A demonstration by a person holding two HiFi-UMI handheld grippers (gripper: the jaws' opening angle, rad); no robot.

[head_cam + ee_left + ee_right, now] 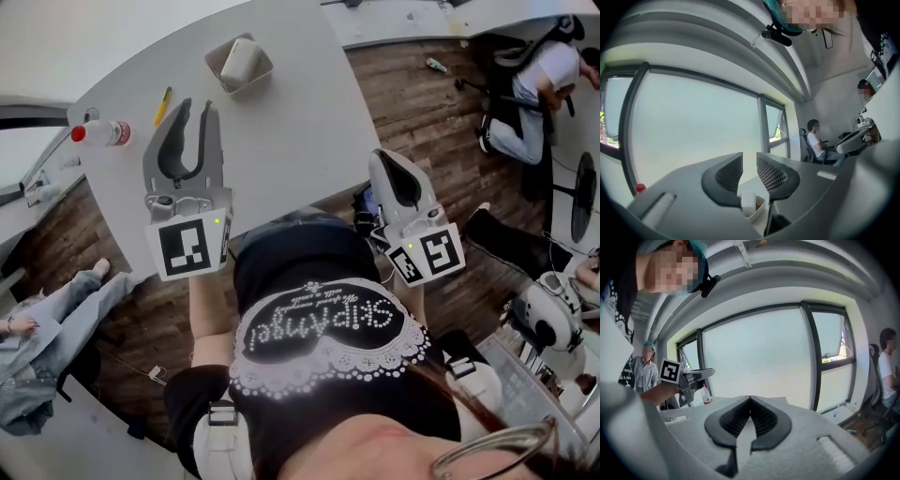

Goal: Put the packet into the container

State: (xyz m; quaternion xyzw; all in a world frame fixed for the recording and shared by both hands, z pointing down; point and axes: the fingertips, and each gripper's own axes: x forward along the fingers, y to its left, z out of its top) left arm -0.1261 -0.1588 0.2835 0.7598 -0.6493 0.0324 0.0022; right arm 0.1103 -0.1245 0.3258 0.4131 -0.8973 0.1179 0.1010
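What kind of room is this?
Probably an office or lab workroom: there is a long grey table, big windows along one wall, and a person sitting in an office chair.

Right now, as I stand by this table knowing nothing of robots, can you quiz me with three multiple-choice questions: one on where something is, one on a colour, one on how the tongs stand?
1. Where is the white packet?
A. in the container
B. on the floor
C. on a chair

2. What colour is the cap of the bottle?
A. blue
B. red
C. green

3. How do the right tongs stand?
A. wide apart
B. closed on the packet
C. shut, with nothing in them

Answers:
1 A: the head view shows the packet lying inside the container at the far side of the table.
2 B: the cap shows red against the clear bottle.
3 C: in the right gripper view the two tips meet and nothing sits between them.
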